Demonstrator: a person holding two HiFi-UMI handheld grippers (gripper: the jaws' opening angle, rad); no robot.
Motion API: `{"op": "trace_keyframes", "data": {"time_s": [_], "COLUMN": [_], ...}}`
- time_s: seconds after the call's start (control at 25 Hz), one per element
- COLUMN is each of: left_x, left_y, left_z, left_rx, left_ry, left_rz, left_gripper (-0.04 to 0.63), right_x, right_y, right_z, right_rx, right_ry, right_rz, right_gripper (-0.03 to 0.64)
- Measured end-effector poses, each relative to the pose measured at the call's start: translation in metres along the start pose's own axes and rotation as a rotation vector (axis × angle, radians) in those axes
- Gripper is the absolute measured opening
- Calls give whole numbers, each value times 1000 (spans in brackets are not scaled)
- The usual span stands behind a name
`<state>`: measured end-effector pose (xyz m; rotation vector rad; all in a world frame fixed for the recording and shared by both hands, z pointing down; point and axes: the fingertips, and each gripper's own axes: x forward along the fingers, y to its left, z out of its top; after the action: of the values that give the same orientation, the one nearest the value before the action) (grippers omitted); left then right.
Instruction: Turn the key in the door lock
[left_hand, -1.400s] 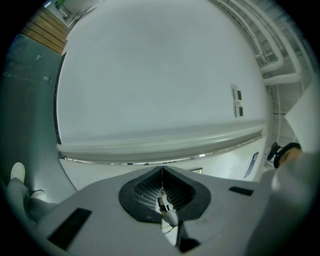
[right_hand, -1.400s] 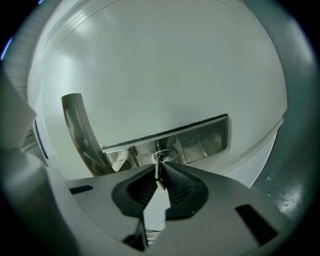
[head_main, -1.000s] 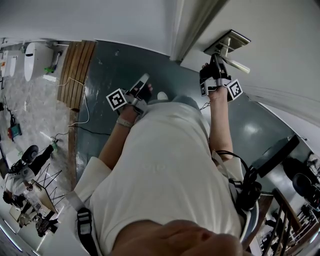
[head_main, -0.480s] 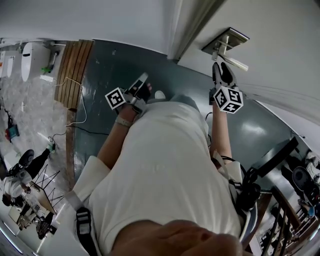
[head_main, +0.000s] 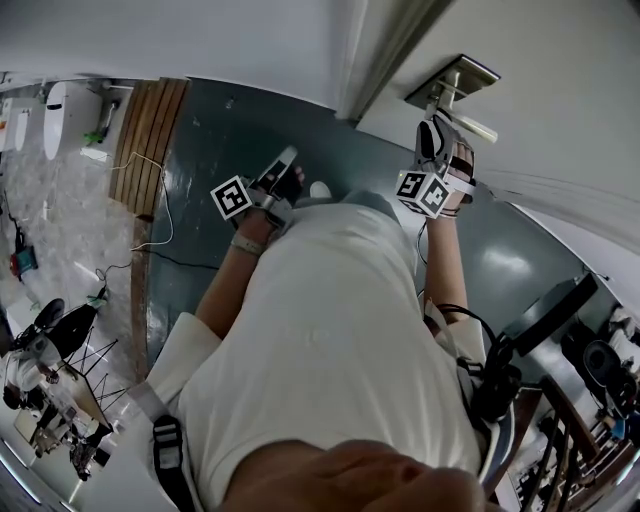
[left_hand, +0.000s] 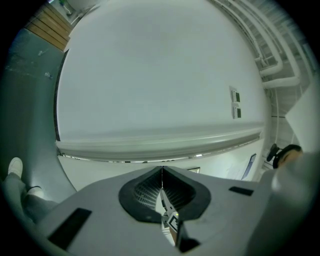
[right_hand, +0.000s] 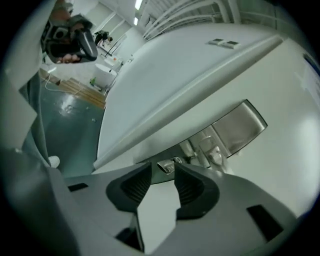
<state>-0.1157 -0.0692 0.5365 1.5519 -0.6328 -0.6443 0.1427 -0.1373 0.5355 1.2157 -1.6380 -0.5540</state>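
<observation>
The brushed-metal lock plate (head_main: 458, 82) with its lever handle (head_main: 478, 129) sits on the white door (head_main: 560, 90). In the right gripper view the plate (right_hand: 242, 125) is up right, and the small silver key (right_hand: 167, 165) sticks out of the lock below it. My right gripper (head_main: 432, 124) points at the lock. Its jaws (right_hand: 162, 176) have just been opening; the key's head lies between the two tips, and the ribbed pads (right_hand: 189, 187) stand off it. My left gripper (head_main: 288, 165) hangs lower left, away from the door, shut (left_hand: 161, 171) on nothing.
The white door frame (head_main: 352, 60) runs left of the lock. The floor (head_main: 220, 130) is dark green, with wooden boards (head_main: 150, 140) and a white cable (head_main: 160, 215) at the left. Dark chairs (head_main: 560, 320) stand at the lower right. The person's torso fills the middle.
My right gripper has rolled over: its marker cube has swung from the right of the wrist to the left. Its jaws have parted from around the key. The left gripper has not moved.
</observation>
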Motion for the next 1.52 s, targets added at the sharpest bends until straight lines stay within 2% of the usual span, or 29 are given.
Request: {"op": "trace_keyframes", "data": {"time_s": [0.12, 0.44, 0.76, 1.08, 1.28, 1.52], "left_x": [-2, -7, -3, -2, -3, -4], "left_y": [-2, -1, 1, 1, 1, 2], "left_z": [0, 0, -1, -1, 1, 3], "left_rx": [1, -10, -19, -27, -22, -27], "left_ry": [-9, -27, -15, -17, -17, -21], "left_rz": [0, 2, -1, -2, -1, 2], "left_gripper": [8, 8, 8, 8, 8, 8], "right_x": [12, 21, 21, 20, 20, 20], "right_y": [-1, -6, -6, -9, -12, -14], "right_z": [-4, 2, 5, 6, 7, 7], "right_rx": [-75, -145, -121, 90, 310, 446], "right_ry": [58, 67, 49, 17, -21, -47], "right_rz": [-13, -69, -52, -26, 26, 64], "right_gripper": [130, 130, 130, 130, 132, 133]}}
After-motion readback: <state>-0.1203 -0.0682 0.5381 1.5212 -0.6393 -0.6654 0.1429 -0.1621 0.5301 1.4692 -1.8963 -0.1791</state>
